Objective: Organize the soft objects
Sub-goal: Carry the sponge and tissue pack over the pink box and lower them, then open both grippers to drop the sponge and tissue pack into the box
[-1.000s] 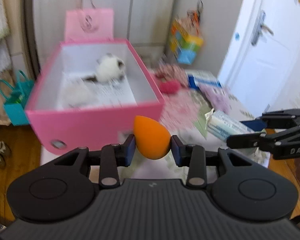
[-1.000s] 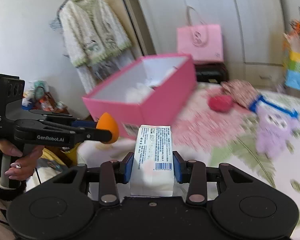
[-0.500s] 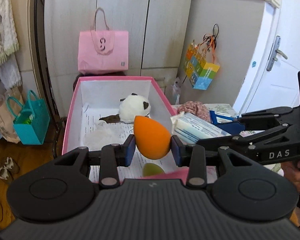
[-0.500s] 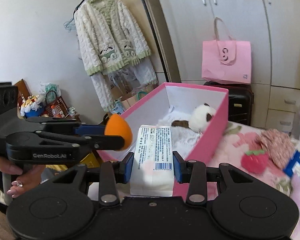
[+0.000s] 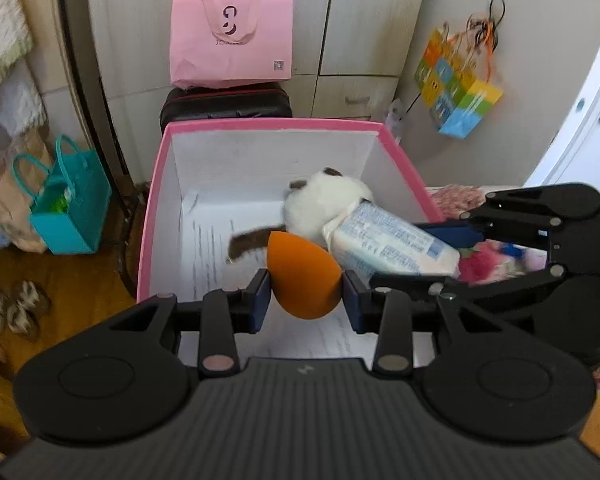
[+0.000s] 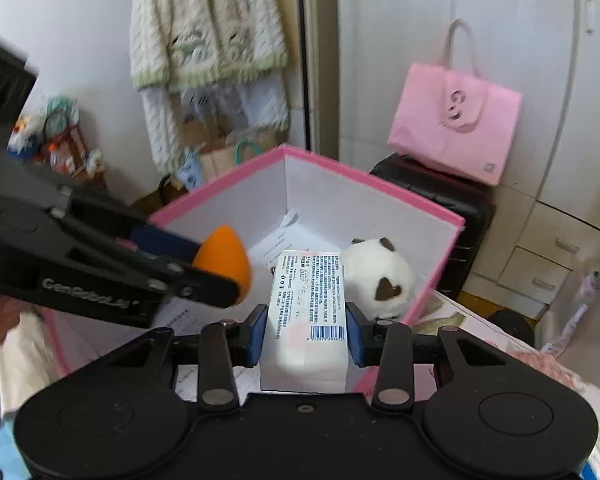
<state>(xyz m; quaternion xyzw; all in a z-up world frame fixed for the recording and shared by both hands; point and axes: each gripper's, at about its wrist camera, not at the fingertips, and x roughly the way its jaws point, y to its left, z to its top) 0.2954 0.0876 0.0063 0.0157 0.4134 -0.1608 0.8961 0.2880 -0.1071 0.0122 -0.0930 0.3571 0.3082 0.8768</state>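
My left gripper (image 5: 304,300) is shut on an orange egg-shaped sponge (image 5: 302,282) and holds it above the open pink box (image 5: 156,184). My right gripper (image 6: 306,330) is shut on a white tissue pack (image 6: 306,312) with printed text and a barcode, also over the box. The pack shows in the left wrist view (image 5: 388,242), and the sponge shows in the right wrist view (image 6: 224,262). A white and brown plush toy (image 5: 324,200) lies inside the box on printed paper; it also shows in the right wrist view (image 6: 380,278).
A pink paper bag (image 5: 230,36) sits on a black suitcase (image 5: 224,106) behind the box. A teal bag (image 5: 70,204) stands on the floor at left. A red plush (image 5: 480,266) and floral fabric (image 5: 458,196) lie right of the box. A knit cardigan (image 6: 204,24) hangs behind.
Both grippers have moved forward over the pink box, each still holding its object. The tissue pack now sits beside the plush toy, with the box interior directly below both.
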